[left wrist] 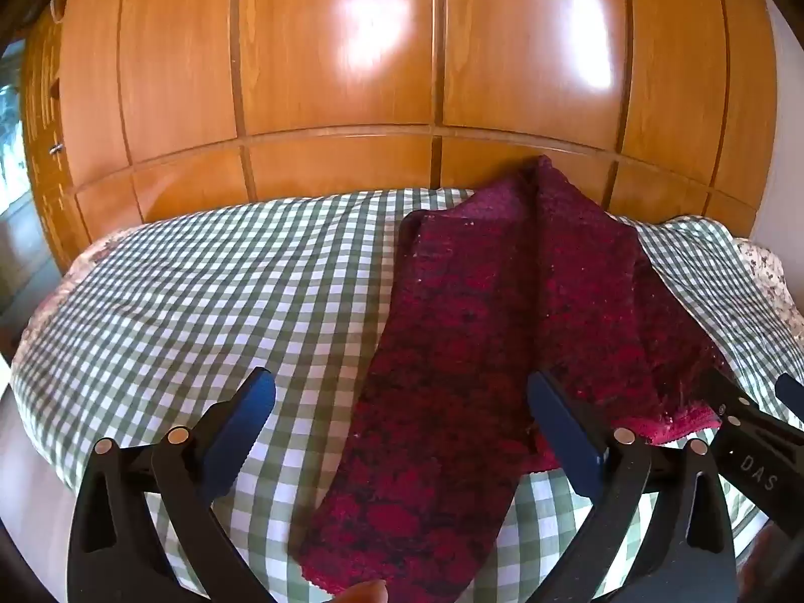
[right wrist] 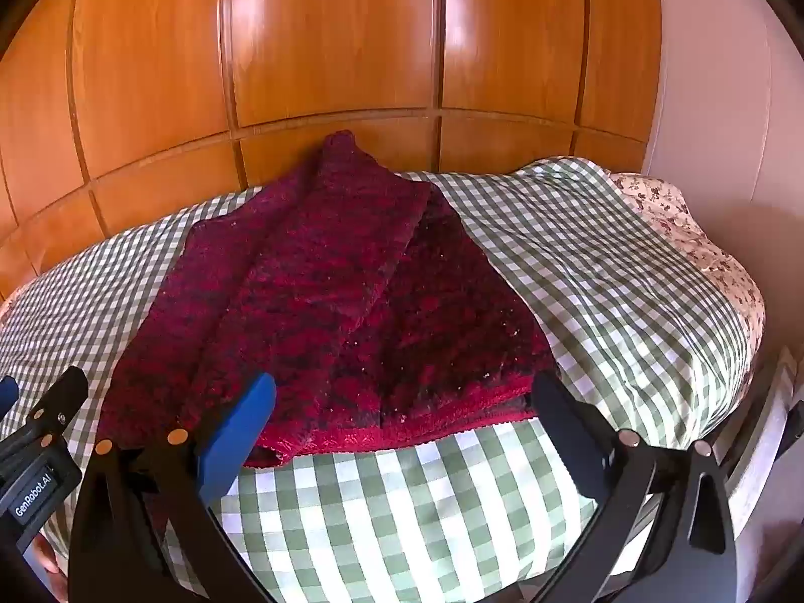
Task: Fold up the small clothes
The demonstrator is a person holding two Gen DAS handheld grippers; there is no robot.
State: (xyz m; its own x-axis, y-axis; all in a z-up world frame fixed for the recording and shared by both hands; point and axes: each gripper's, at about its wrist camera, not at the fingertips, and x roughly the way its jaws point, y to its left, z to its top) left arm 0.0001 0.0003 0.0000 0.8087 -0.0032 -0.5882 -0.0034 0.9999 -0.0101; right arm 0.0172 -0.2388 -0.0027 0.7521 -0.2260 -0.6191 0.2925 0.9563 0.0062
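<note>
Garment [right wrist: 321,301], crimson knit, laid partly folded on bed [right wrist: 578,271]: judged soft, light, limp. Hold advised at near hem corners. Left hand-held gripper [left wrist: 402,432] and right hand-held gripper [right wrist: 402,432] both spread, nothing held.

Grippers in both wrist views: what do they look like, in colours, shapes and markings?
Both match. The left gripper and right gripper have black, curved, cut-out frames with silver round rivets and flat blue pads on the jaws. White lettering shows on their black bodies: "DAS" on the right one, "GenRobot.AI" on the left one. No cables show.
</note>
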